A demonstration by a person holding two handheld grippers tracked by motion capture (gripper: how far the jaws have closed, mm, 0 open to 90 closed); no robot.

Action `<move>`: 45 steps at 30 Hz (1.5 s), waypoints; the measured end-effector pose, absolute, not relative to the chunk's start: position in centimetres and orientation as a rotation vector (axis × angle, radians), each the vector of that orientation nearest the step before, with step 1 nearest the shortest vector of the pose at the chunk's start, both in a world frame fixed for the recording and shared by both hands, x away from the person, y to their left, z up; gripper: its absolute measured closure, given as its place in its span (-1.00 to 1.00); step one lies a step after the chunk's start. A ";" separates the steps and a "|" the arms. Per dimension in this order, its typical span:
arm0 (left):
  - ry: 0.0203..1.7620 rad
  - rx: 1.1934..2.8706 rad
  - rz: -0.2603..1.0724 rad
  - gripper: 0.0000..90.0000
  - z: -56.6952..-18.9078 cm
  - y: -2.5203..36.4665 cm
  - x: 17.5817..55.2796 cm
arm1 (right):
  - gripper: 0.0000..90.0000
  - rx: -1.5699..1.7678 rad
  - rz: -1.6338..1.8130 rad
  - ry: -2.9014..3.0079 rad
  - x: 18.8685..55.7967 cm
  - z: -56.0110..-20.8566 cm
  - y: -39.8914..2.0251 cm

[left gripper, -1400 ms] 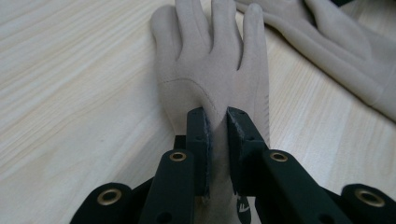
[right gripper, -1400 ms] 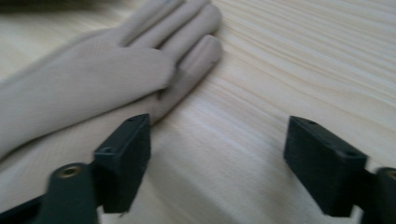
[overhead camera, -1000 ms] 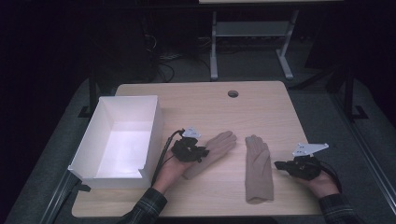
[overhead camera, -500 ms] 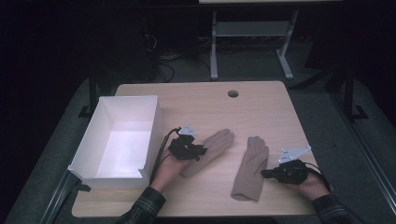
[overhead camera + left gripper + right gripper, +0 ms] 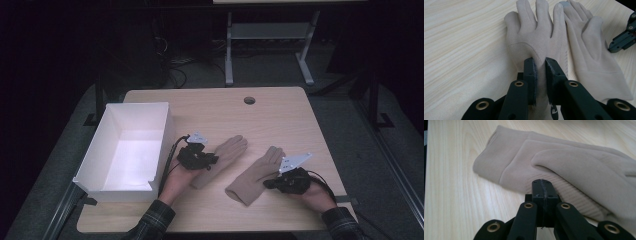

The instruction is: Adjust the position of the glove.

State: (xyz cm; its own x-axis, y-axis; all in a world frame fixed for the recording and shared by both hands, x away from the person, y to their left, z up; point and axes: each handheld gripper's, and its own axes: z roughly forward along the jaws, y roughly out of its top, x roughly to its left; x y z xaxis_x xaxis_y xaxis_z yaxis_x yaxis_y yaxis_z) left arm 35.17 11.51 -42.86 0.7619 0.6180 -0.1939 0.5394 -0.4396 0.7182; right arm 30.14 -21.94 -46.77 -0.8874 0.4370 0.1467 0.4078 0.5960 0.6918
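Note:
Two tan gloves lie on the wooden table. The left glove points away from me, and my left gripper is shut on a raised fold of its back. The left gripper view shows that fold pinched between the jaws of the left gripper. The right glove lies tilted, cuff toward the near edge. My right gripper is at its right side. In the right gripper view the jaws of the right gripper are pressed together against the right glove's ribbed edge, with no cloth visible between them.
An open white box stands at the table's left side, beside my left hand. A round cable hole sits near the far edge. A metal frame stands on the dark floor beyond the table.
My right gripper has slid left, and the right glove went with it, swinging from straight to tilted with its cuff nearer the left glove. The left gripper stayed put.

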 end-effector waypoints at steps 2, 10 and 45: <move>0.861 2.140 0.126 0.77 -42.8 11.5 35.2 | 1.00 0.728 1.184 2.775 30.3 -46.7 -21.4; 0.861 2.125 0.122 0.77 -42.2 11.4 35.3 | 0.48 0.774 1.194 2.707 30.3 -46.2 -22.4; 0.758 2.156 0.101 0.77 -40.9 3.2 34.4 | -0.71 1.232 1.012 2.315 32.6 -48.3 -29.2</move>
State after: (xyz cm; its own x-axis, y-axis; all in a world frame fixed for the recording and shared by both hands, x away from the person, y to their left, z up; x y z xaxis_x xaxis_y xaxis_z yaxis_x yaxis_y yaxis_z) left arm 34.41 3.16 -40.90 0.8151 0.5505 -0.1806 0.4839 -0.4755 0.7347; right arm 32.64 -29.19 -48.25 -0.5718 0.8195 0.0396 0.5854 0.3737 0.7195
